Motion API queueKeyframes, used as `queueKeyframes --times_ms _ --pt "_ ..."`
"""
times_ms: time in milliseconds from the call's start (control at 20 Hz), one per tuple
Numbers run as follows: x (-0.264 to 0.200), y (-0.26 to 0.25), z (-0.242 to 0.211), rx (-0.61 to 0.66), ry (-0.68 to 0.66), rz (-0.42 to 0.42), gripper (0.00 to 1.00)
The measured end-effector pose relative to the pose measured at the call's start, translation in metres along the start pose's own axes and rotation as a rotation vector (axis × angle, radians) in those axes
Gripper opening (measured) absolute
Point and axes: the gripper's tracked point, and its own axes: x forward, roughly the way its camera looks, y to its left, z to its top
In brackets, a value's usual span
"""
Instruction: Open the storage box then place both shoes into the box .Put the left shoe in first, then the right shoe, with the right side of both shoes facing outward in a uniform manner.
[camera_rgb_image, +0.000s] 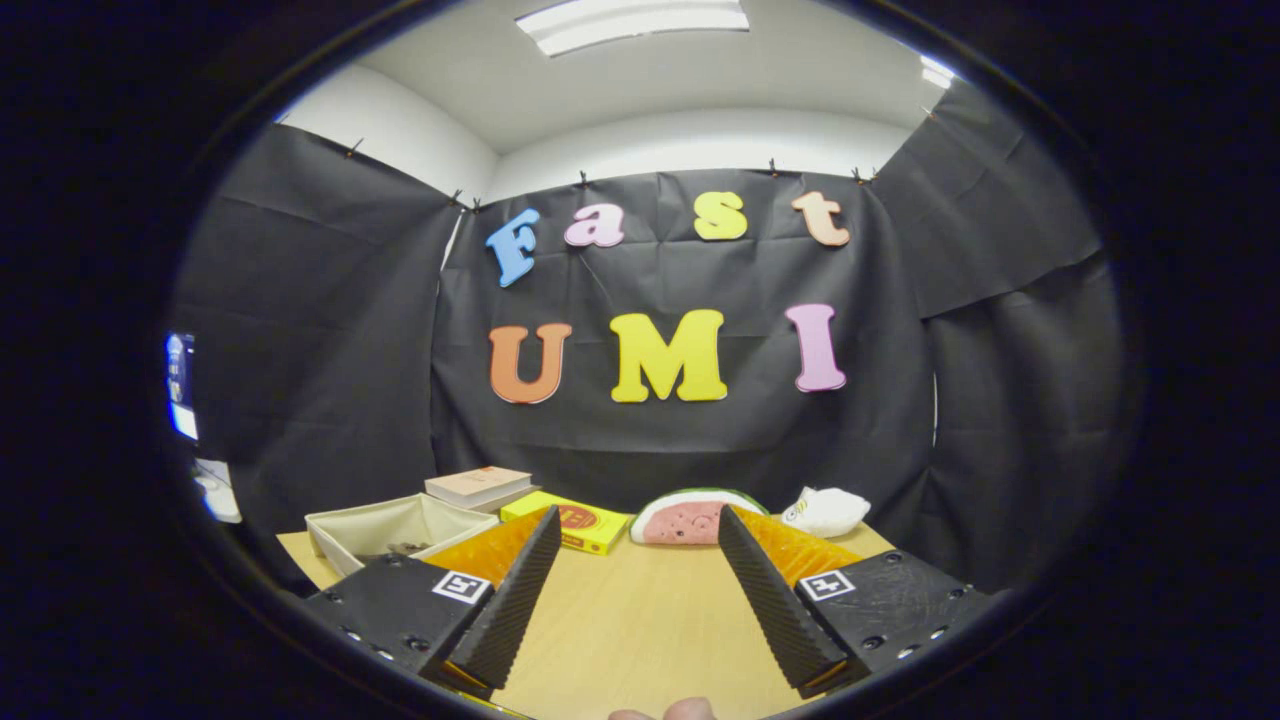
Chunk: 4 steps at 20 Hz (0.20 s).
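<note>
Tongs (636, 525) spread wide, gripping nothing, above bare table (640, 630); beige storage box (395, 528) at far left corner, white shoe (826, 511) at far right edge.

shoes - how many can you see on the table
1: a white shoe at the table's far edge, right of the watermelon toy, beyond the open claw. A second may be hidden behind its fingers or in the box.

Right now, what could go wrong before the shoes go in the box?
1. The gripper is open over bare table, holding nothing. The white shoe lies far beyond its fingers, so a long reach could bump the watermelon toy on the way.
2. The beige fabric box sits beside the yellow box and books; those could get knocked.
</note>
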Motion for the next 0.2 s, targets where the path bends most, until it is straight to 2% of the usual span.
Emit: queueKeyframes --times_ms 200 --pt "0.007 0.016 -0.006 -0.009 0.012 0.022 0.96"
